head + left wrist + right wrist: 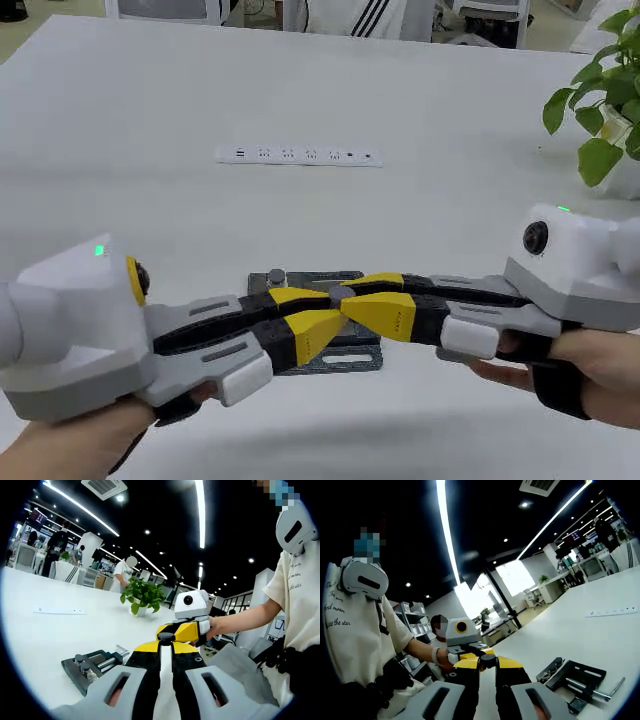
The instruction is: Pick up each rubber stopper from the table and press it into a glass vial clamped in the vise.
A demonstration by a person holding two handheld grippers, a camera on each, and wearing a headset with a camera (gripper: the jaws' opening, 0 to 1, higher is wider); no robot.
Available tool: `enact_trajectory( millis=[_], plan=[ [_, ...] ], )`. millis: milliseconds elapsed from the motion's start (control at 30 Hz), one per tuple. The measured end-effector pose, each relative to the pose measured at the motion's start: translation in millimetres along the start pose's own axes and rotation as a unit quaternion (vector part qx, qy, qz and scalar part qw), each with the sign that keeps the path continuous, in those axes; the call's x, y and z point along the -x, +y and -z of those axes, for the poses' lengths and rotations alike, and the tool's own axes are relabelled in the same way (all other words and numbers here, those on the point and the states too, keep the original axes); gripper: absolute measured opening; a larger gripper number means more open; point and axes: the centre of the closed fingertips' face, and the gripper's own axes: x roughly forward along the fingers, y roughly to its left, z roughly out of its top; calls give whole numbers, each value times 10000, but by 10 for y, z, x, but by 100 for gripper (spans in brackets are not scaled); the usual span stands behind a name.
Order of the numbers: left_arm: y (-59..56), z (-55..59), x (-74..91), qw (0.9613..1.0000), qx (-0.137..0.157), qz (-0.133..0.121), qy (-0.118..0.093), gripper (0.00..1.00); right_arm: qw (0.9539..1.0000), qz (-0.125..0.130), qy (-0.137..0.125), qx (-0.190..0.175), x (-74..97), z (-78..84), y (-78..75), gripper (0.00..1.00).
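Meeting tip to tip over the vise (345,358), both grippers look set for a handover or a press.

Left gripper (330,306) and right gripper (353,298) each have fingers drawn narrow to a point, touching just above the vise on the bench (300,80). A grey lump (341,293) at the tips may be a stopper (too small to be sure), and any vial is hidden beneath them. Probably the seating step: next calls for lowering it squarely onto a vial mouth.

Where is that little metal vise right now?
In the head view the vise lies on the white table, centre, partly hidden behind the meeting tips of the left hand-held gripper and right hand-held gripper.
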Motion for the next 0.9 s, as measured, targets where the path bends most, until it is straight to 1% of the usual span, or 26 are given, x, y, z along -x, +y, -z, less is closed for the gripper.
enact_trajectory(
  millis=[133,167,267,333,533,600,667,733,767,833,900],
  plan=[
    [-7,21,5,10000,-48,-14,42,3,10000,17,46,-5,-5,15,7,6],
    [-6,26,7,10000,-58,-19,54,3,10000,26,57,-6,10,17,-18,6],
    [-8,52,13,9999,-102,-30,111,3,9999,46,126,-4,22,37,-29,6],
    [-11,65,13,9998,-124,-34,140,3,9998,64,168,48,15,52,-21,7],
    [-8,99,16,9995,-203,-45,236,3,9995,122,283,27,-1,81,-11,8],
    [-1,121,13,9992,-242,-81,292,3,9996,111,241,-27,-8,59,5,14],
    [13,144,19,9990,-258,-113,340,3,9995,209,231,105,-13,25,-10,24],
    [24,161,30,9987,-303,-112,390,3,9993,234,247,143,9,21,-59,24],
    [30,170,34,9985,-326,-118,414,3,9992,234,261,184,11,8,-59,24],
    [50,212,45,9975,-432,-141,543,3,9980,281,453,333,21,13,-71,24],
    [59,251,50,9961,-561,-148,670,3,9965,252,649,454,48,39,-77,23]
  ],
)
